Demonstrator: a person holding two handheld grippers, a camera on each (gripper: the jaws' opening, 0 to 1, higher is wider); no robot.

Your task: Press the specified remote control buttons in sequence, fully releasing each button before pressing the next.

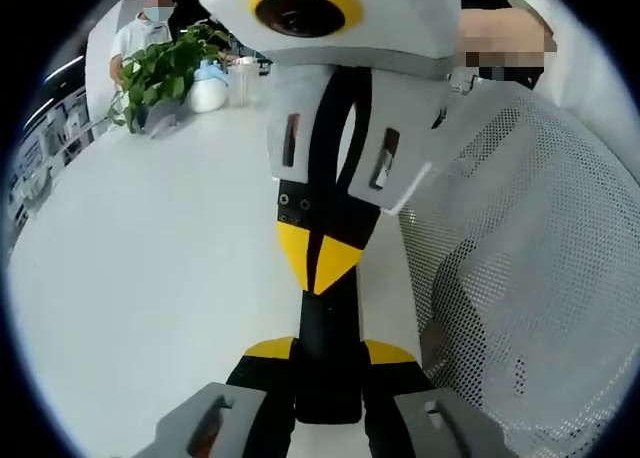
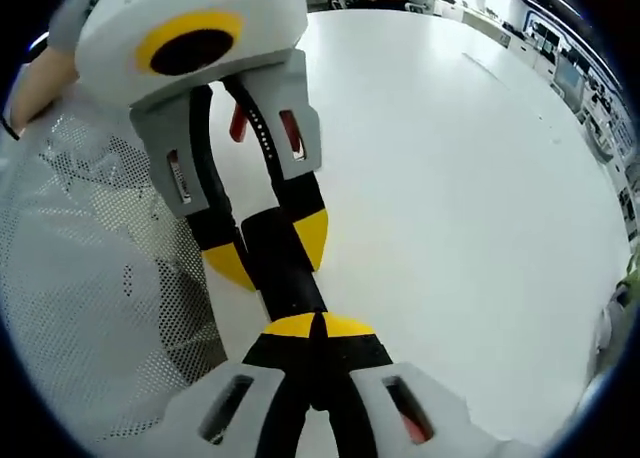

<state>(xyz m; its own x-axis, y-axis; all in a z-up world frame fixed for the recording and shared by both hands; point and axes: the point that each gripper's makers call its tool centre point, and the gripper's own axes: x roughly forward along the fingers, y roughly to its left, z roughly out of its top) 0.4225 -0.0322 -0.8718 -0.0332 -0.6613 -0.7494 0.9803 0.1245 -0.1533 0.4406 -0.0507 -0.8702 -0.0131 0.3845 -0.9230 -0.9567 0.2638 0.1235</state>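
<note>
Right gripper view: unlabelled black remote [image 2: 285,268].

White table [image 1: 130,278], potted plant [image 1: 165,68], mesh sleeve [image 1: 540,228]

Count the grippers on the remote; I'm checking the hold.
2. The left gripper clamps the remote at the bottom of the left gripper view; the right gripper, jaws shut, comes from above, tips apparently touching it.

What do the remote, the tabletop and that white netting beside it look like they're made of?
The remote: black and smooth, probably moulded plastic. The tabletop: white, even, matte; likely laminate, though that is not certain. The netting: white mesh fabric, with rows of small holes, draped in soft folds.
</note>
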